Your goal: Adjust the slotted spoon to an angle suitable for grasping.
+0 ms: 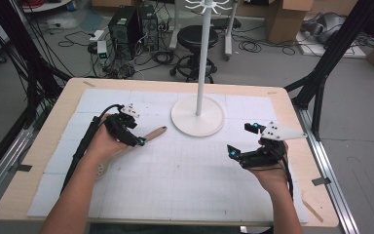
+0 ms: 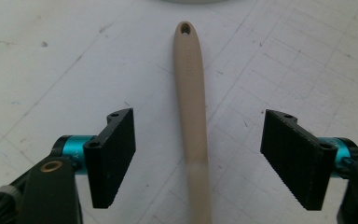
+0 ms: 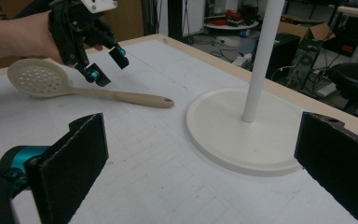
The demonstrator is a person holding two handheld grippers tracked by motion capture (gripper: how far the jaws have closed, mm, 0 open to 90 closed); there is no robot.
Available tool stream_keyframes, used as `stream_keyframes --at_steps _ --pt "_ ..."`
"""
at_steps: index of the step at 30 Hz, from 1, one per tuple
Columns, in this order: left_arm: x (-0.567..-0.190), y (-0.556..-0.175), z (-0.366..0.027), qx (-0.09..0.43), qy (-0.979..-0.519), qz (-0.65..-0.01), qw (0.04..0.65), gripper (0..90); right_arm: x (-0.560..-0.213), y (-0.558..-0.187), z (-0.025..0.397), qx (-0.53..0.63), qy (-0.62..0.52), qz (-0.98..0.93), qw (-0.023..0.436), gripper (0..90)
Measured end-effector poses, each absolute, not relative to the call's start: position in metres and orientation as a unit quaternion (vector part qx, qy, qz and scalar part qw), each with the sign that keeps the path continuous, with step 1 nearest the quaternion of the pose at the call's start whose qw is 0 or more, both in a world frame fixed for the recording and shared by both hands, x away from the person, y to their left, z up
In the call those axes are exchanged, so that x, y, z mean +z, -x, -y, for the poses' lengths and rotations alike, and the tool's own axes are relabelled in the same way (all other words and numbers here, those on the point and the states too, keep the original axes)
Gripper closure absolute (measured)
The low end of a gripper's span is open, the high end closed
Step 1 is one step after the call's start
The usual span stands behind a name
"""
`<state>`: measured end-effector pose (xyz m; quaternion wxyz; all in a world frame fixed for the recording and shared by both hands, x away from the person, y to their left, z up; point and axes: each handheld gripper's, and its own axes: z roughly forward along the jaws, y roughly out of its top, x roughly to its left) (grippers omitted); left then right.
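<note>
A beige slotted spoon lies flat on the white gridded mat toward the left side of the desk, its round perforated bowl pointing at the near left corner and its handle running toward the middle of the desk, the hanging hole at the handle's tip ending a little short of the stand's base. The left tool hangs just above the handle with its jaws spread wide; in the left gripper view the handle runs up between the two black pads with clear mat on either side, so neither pad touches it. In the right gripper view the left tool is likewise above the spoon's neck, close to it but apart. The right tool is held over the right half of the desk, well apart from the spoon, its jaws also wide and holding nothing. A white stand with a round base and an upright pole sits near the middle of the far edge of the desk, between the two tools and farther back.
</note>
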<state>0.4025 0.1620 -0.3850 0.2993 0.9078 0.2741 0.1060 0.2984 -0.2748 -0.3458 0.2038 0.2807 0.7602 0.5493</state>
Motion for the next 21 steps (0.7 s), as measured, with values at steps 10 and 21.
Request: stream_keyframes --at_steps 10,21 --pt "-0.396 -0.407 -0.16 0.102 -0.917 -0.281 0.263 36.5 -0.347 -0.299 0.275 0.549 -0.282 -0.76 0.203 1.5" --pt "-0.402 -0.409 -0.159 0.08 -0.927 -0.277 0.241 50.3 -0.349 -0.299 0.272 0.545 -0.279 -0.765 0.199 1.5"
